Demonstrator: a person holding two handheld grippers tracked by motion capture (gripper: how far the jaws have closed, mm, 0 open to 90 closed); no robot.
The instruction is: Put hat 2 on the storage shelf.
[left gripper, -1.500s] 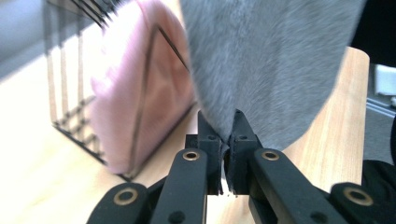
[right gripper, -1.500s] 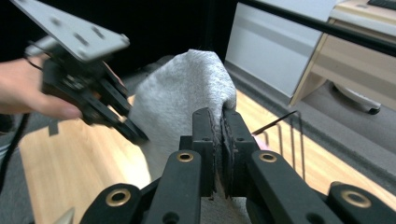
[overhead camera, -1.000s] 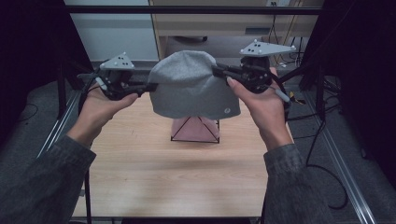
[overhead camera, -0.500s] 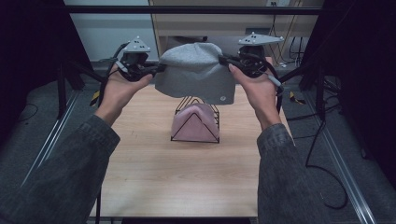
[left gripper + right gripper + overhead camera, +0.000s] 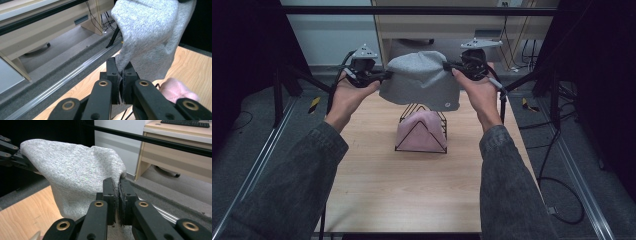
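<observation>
Grippers (image 5: 388,76) (both clamped) on grey cloth (image 5: 422,82)

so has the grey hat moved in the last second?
Yes. In the high view the grey hat, pinched by both grippers, has gone up and away from the person; a second ago it hid most of the wire rack, which now shows below it.

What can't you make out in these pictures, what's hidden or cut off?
- High view: the grey hat covers the back of the wire rack.
- Left gripper view: the pink cloth is cut by the claw's arm.
- High view: the small round mark on the hat's hem is too small to read.
</observation>
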